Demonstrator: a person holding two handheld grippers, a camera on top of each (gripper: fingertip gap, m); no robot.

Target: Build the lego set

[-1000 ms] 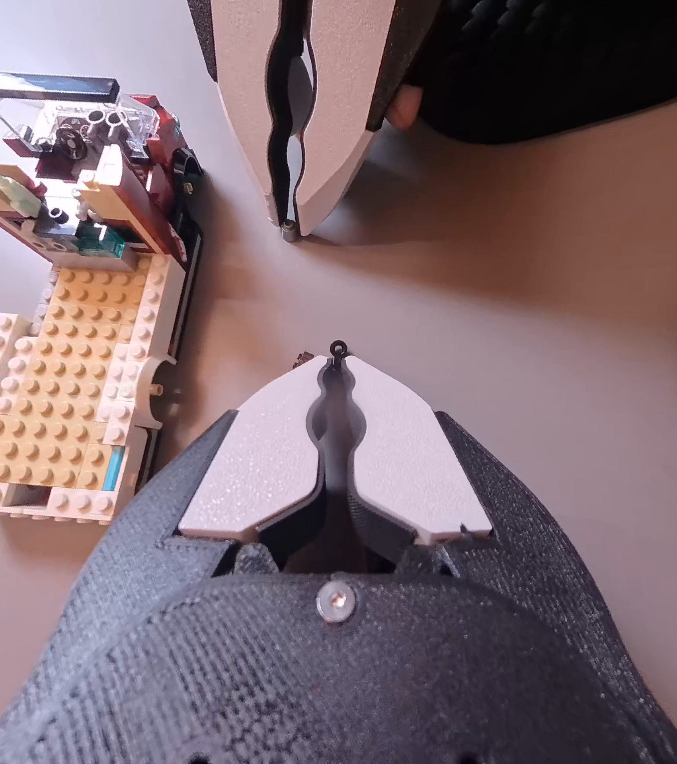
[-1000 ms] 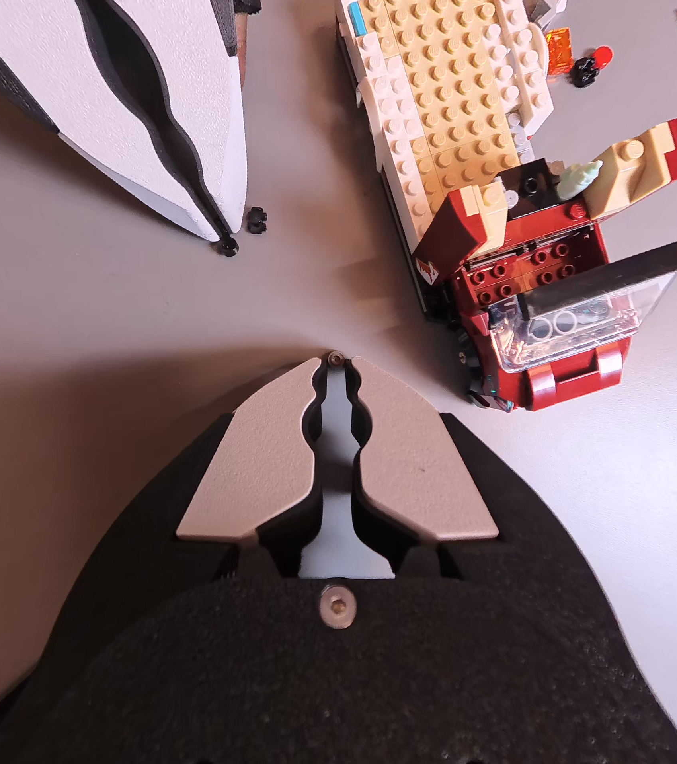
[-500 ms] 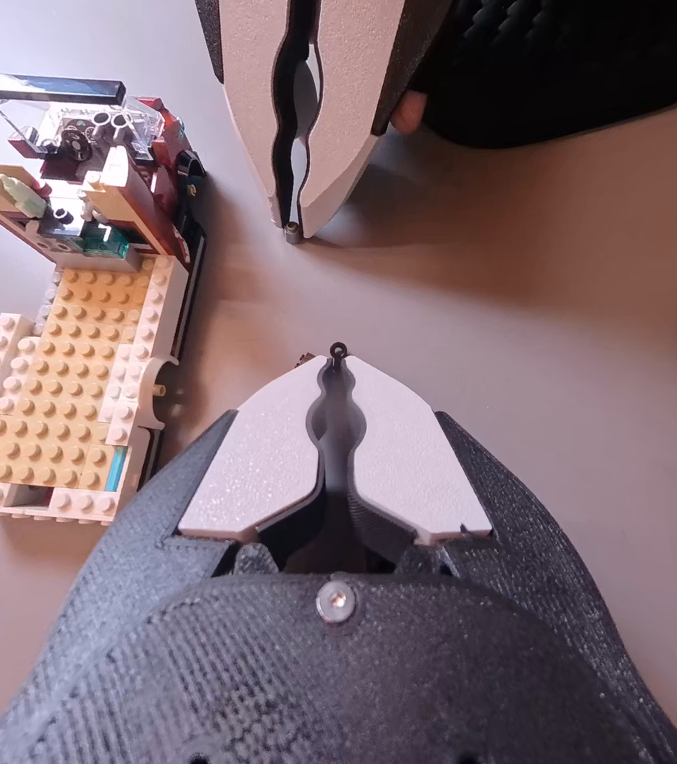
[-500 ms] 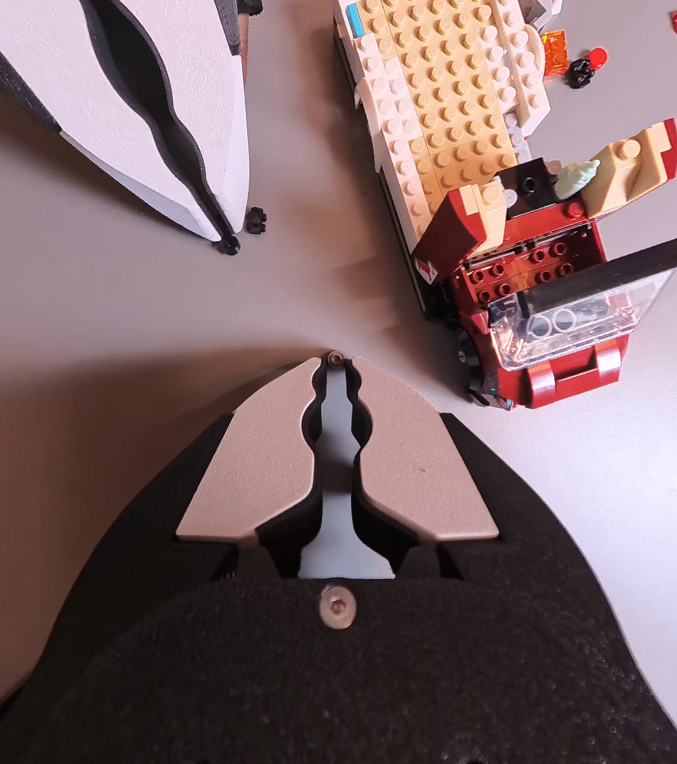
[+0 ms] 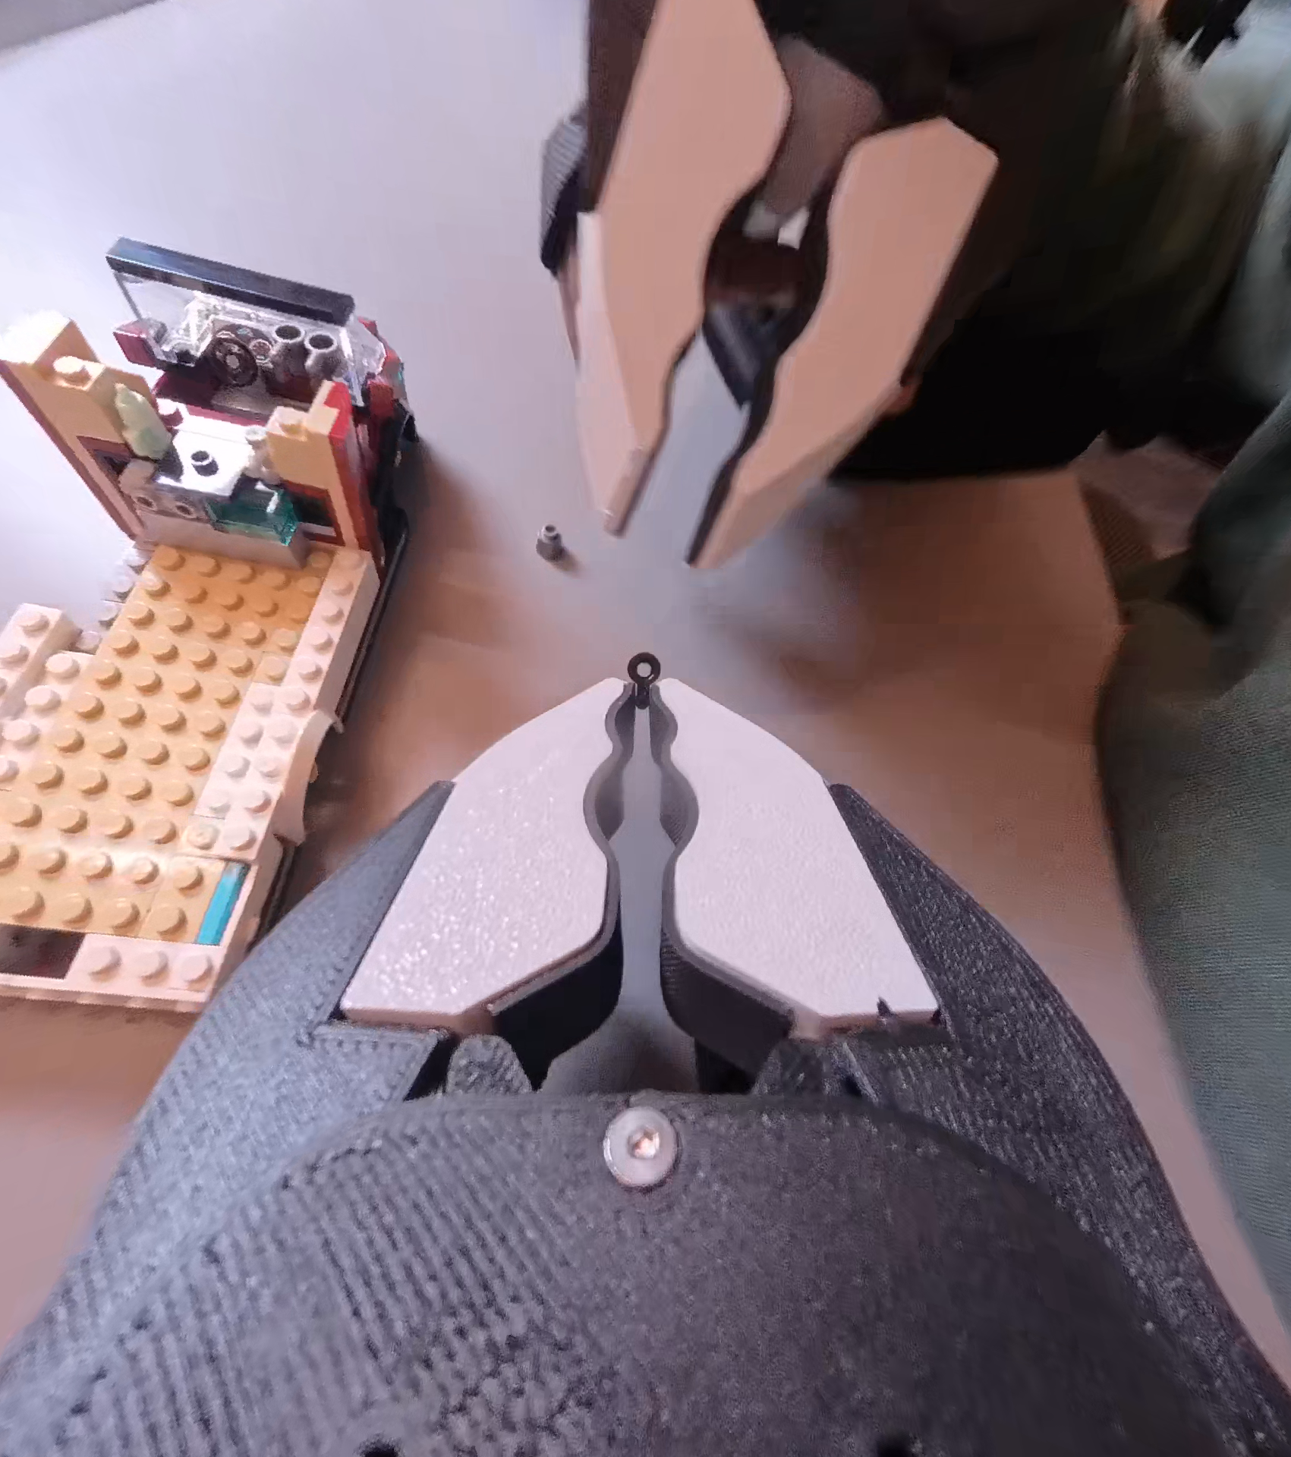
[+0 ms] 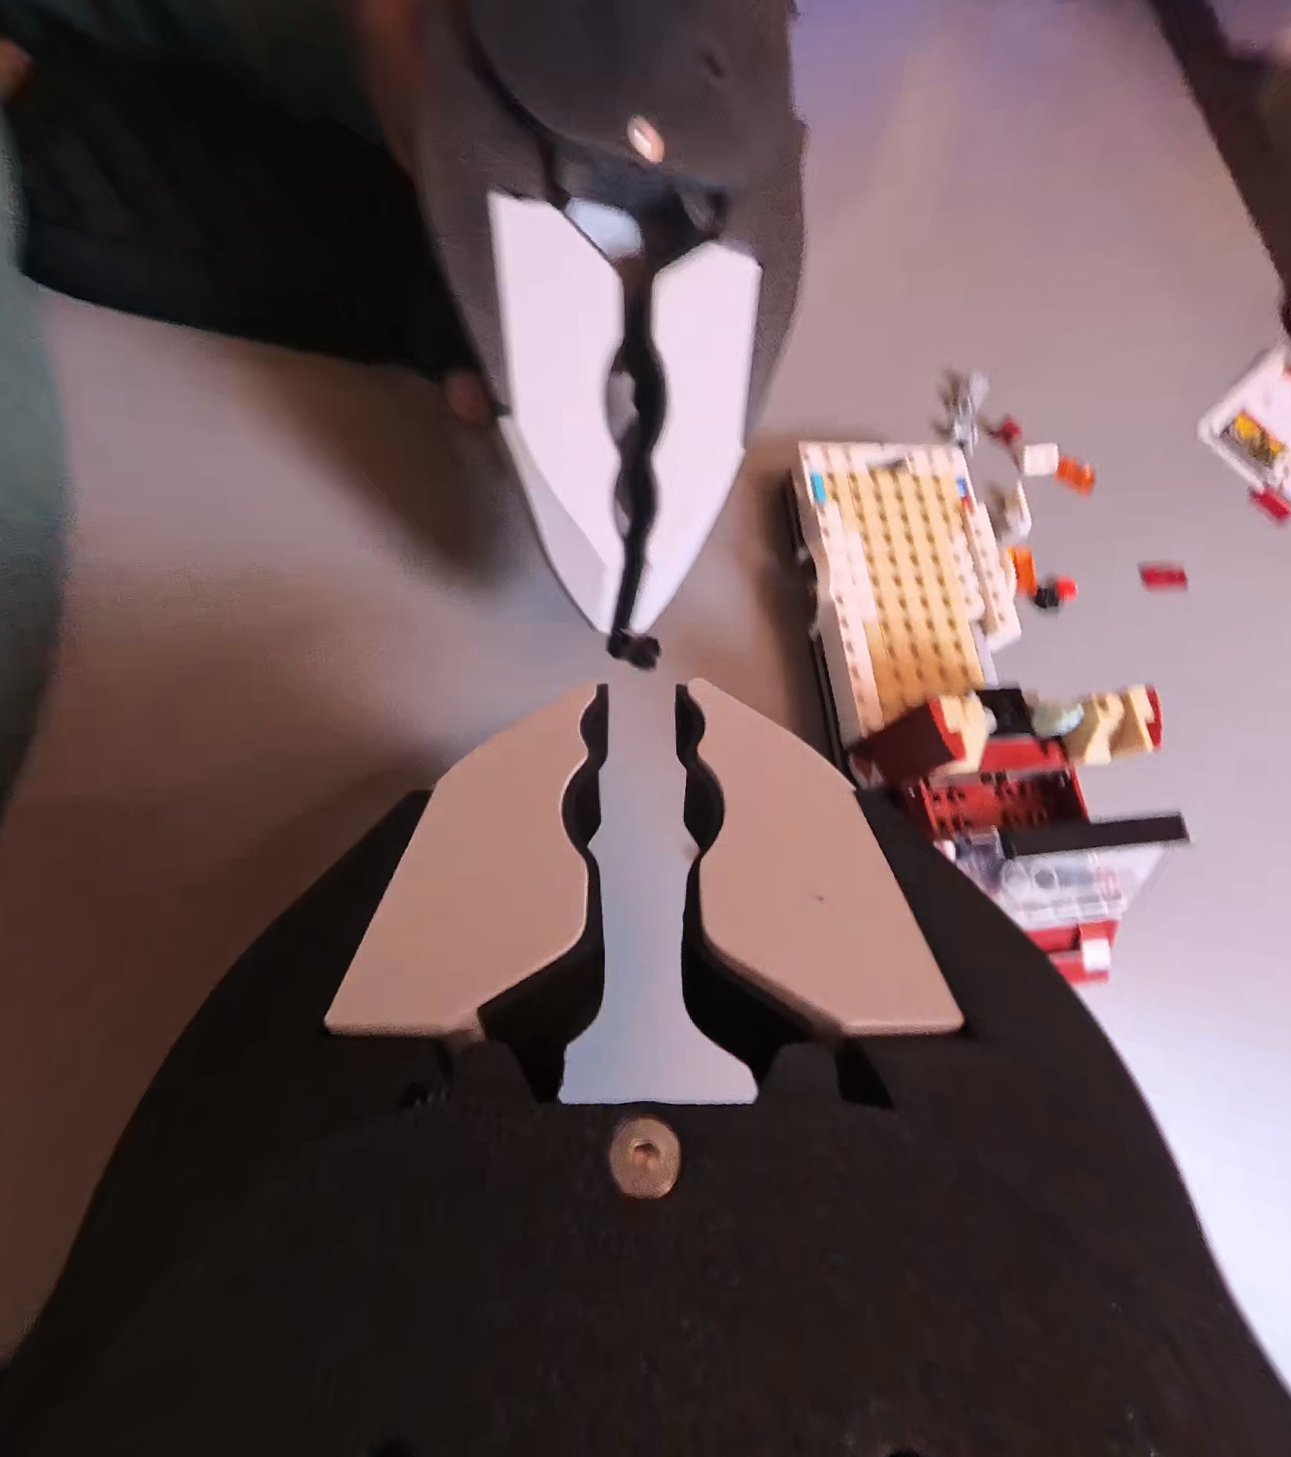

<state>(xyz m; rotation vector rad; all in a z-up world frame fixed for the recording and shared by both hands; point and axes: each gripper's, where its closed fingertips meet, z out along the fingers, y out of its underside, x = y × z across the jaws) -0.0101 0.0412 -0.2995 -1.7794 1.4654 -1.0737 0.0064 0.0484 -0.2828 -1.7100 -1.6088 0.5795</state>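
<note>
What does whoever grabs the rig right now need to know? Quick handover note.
Left tool: shut on a small black ring piece, held above the table.
Right tool: open and empty, raised off the table.
The small grey stud lies loose on the table, just beside the right tool's fingertips and near the model's cab.
The partly built lego model, tan studded deck, dark red cab, clear windscreen, sits left of both tools. Loose red and orange parts lie beyond it.
Left: pick the stud up again, fit both small parts, carry on with the build.
</note>
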